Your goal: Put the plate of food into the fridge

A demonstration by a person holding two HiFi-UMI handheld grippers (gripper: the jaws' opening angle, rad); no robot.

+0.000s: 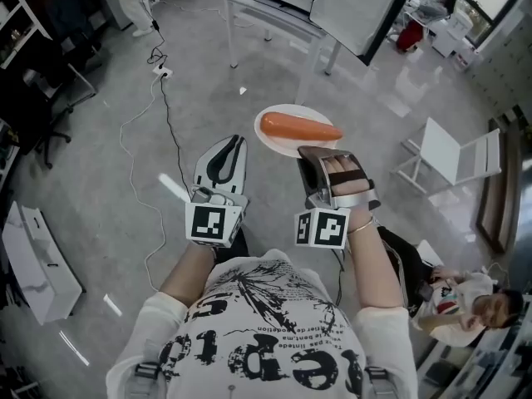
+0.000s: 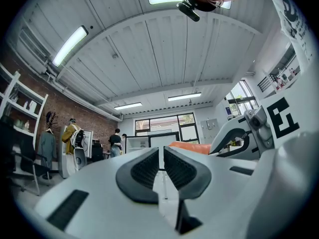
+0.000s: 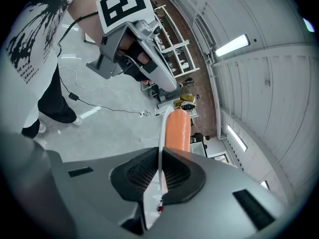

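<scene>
Grey glossy floor (image 1: 100,181) ahead of you, with a thin cable (image 1: 131,140) trailing across it to a power strip (image 1: 162,71). White table (image 1: 270,11) stands further on, white folding chair (image 1: 453,152) to your right, flat white panel (image 1: 37,260) lying at left, and a seated person (image 1: 470,302) at lower right. Nothing stands directly in front of the plate.

Both your forearms reach forward side by side. The right gripper (image 1: 314,152) tips slightly down, jaws clamped on the near rim of the round white plate (image 1: 281,146), held in the air roughly level. A smooth orange carrot-shaped food (image 1: 299,127) lies across the plate.

The left gripper (image 1: 235,141) sits just left of the plate, apart from it, its ribbed black jaws closed to a slit with nothing between them.
</scene>
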